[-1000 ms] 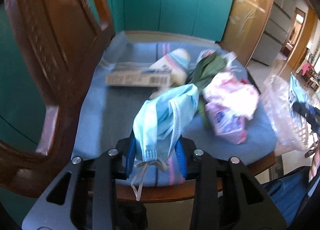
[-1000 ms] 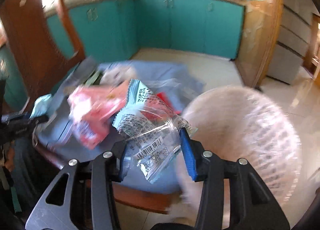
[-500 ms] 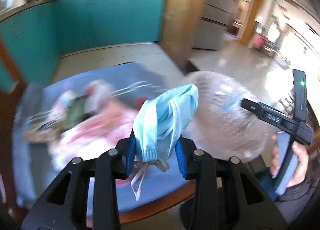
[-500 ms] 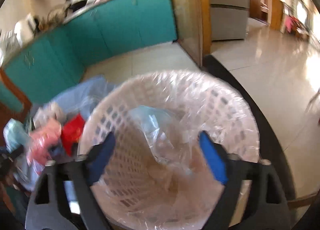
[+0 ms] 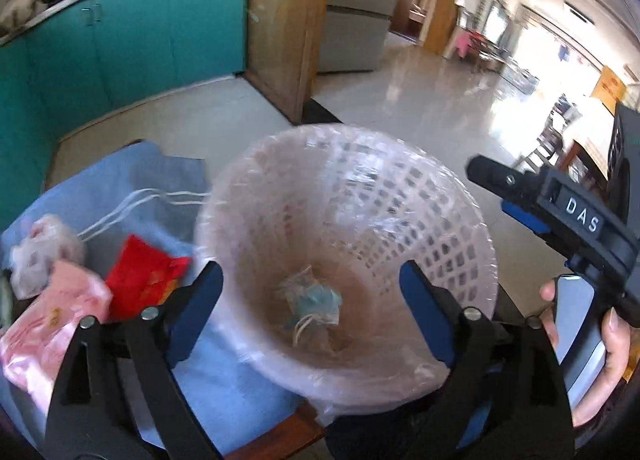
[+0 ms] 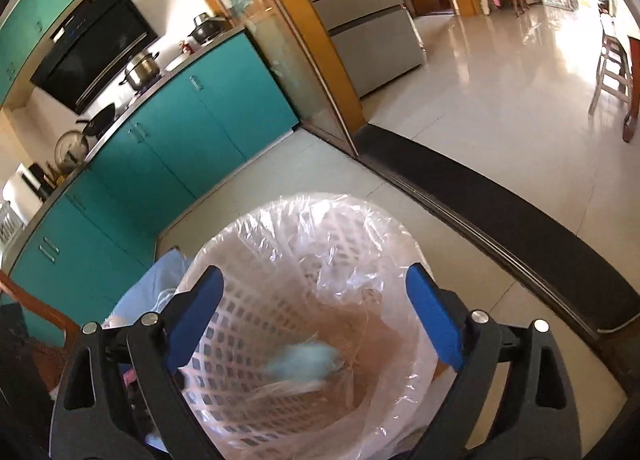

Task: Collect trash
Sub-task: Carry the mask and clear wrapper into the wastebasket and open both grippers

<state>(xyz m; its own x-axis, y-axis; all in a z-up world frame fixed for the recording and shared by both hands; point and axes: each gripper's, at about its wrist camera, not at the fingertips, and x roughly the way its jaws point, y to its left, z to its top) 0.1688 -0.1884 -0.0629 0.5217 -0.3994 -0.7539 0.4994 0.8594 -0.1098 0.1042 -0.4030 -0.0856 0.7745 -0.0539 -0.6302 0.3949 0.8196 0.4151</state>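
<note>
We've got both grippers over the bin (image 5: pixel 420 196). Left gripper (image 5: pixel 310 288) is springing open, nothing between its jaws. Right gripper (image 6: pixel 314 300) is wide open too, empty. The face mask (image 5: pixel 316 300) sits at the bottom of the bin, on a clear wrapper.

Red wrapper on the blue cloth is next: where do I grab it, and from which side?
Take the red wrapper by its crumpled corner nearest the basket, coming from above with the left tool. It lies flat on the blue cloth, and the pink packet crowds its other side.
</note>
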